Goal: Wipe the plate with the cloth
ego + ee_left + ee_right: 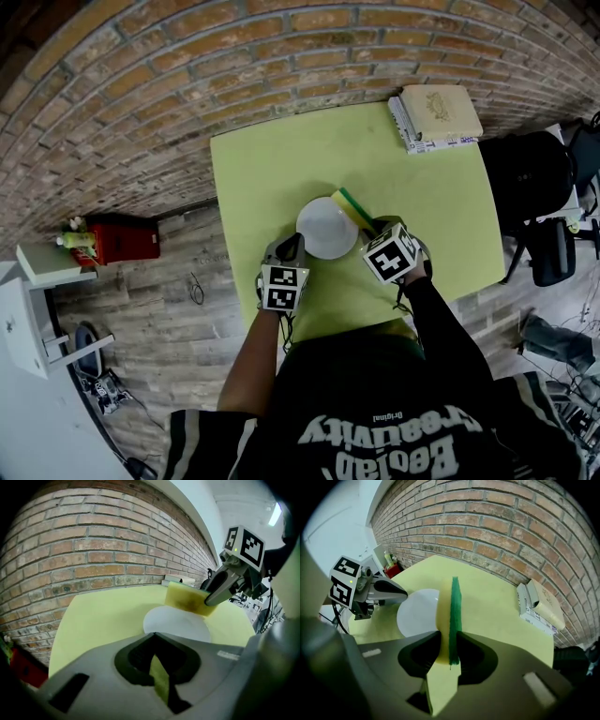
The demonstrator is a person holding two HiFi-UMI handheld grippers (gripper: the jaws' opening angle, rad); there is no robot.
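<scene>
The left gripper [152, 638] is pinched shut, with its tips at the near rim of the white plate [323, 230]. The right gripper [449, 641] squeezes a yellow-and-green sponge [452, 606], which stands on edge at the plate's right rim. Past the plate there is open green table [267, 164], then books [436, 117].

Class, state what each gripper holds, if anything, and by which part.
The right gripper clamps the cloth, a yellow-and-green sponge pad, by its near end. The left gripper holds nothing.

A brick wall [187, 84] backs the yellow-green table [272, 169] on a grey wood-plank floor [169, 319].
</scene>
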